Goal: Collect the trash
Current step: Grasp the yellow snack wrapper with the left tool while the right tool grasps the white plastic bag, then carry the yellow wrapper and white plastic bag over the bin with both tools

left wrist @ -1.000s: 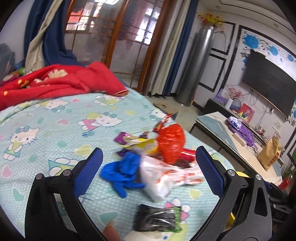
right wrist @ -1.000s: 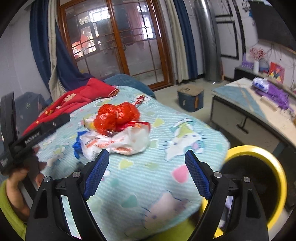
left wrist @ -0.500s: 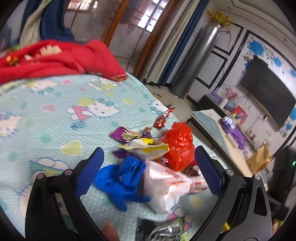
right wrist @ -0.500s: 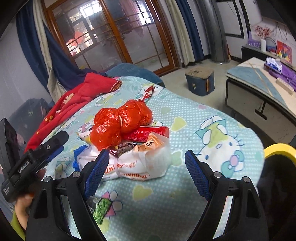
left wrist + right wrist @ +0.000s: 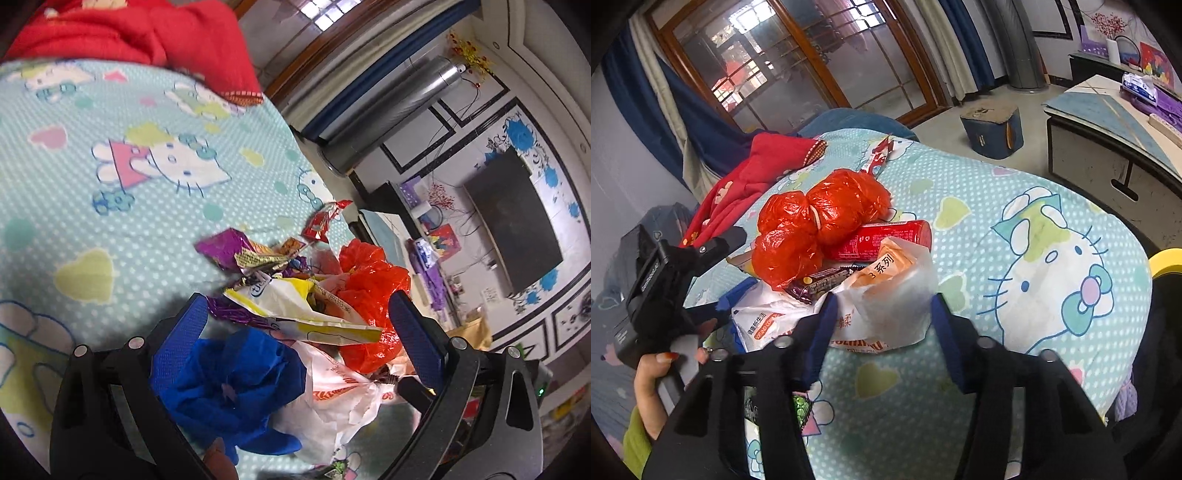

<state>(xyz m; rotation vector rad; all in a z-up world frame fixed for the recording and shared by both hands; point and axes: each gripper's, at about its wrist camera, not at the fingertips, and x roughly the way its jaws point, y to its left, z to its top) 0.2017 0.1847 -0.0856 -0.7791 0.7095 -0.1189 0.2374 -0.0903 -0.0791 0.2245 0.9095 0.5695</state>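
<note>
Two grippers work over one trash pile on the bed (image 5: 1015,206). The pile holds one orange-red bag (image 5: 816,221) knotted into lumps, one red can (image 5: 882,240) at its 4 o'clock, one white plastic bag (image 5: 886,299), one blue glove (image 5: 229,380) and several crumpled wrappers (image 5: 251,258). The right gripper (image 5: 882,325) has just been closing, its pads pressing the white plastic bag's sides. The left gripper (image 5: 295,332) stands spread wide, released, straddling the glove and wrappers. One yellow-rimmed bin (image 5: 1167,258) sits at 3 o'clock; its contents cannot be told
</note>
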